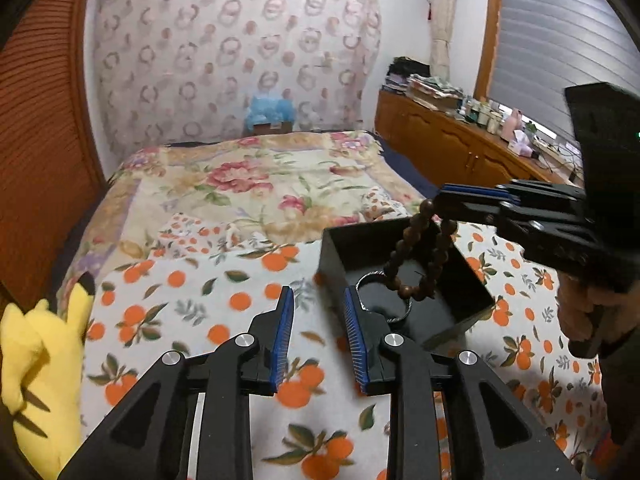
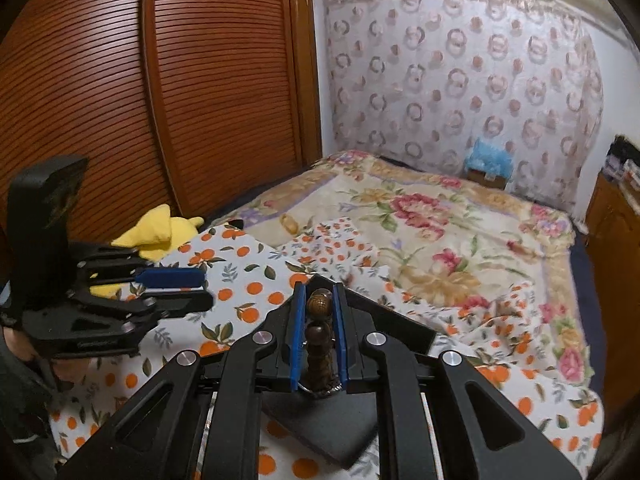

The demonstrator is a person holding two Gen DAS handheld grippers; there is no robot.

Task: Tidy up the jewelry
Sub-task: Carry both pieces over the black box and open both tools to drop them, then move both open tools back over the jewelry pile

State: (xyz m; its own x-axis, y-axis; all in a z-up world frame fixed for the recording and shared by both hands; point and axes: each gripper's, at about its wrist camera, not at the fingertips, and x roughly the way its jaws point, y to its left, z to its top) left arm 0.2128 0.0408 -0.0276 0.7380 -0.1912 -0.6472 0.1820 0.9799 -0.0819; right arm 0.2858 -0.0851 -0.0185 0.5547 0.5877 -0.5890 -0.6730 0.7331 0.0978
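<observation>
Setting: a bed (image 1: 248,184) under a floral quilt, with an orange-print cloth (image 1: 192,292) spread over its near end.
Box: a black open box (image 1: 456,304) sat on the cloth, its near corner just ahead of the left gripper.
Already inside: a metal ring-shaped bangle (image 1: 370,280) lay on the box floor.
Bead bracelet: a loop of brown wooden beads (image 1: 416,264) hung from the right gripper, over the box opening, its lowest beads down near the bangle.
Right gripper (image 2: 317,312): fingers narrow, clamped on the bead strand, with two beads showing between the blue pads (image 2: 298,332).
Left gripper (image 1: 318,316): fingers parted and empty, only cloth between them, beside the box.
Bystander: a yellow plush toy (image 1: 36,376) lay at the cloth's left edge, well apart.
Step in hand: probably lowering the beads into the box.
Doing it well: keep the loop centred within the walls, let the beads pool on the floor before parting the fingers, and avoid snagging the rim.
</observation>
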